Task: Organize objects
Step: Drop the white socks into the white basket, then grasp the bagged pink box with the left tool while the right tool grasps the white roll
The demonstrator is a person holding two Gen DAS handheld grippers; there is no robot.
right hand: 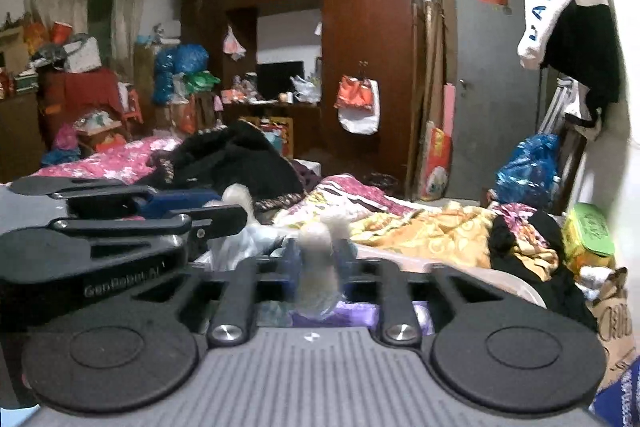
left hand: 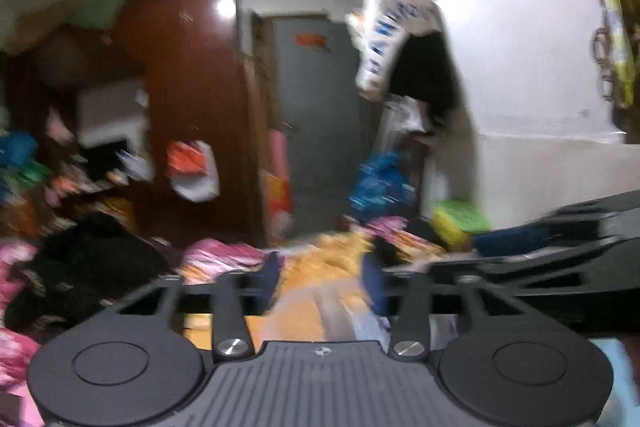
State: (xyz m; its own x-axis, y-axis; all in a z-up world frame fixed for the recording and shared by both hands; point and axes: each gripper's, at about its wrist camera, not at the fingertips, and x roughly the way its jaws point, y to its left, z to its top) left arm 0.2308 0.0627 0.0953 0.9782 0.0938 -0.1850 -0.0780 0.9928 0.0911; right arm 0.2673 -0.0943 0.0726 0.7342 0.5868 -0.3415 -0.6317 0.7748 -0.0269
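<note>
Both tools look alike. The left gripper and the right gripper are matte black plastic, each with a grey ribbed plate at the base bearing a small white mark. Two round black discs flank each plate, and two black link arms end in shiny silver screws. The fingers are dark blue. White lettering, "GenRobot.AI", marks the left gripper's side.
</note>
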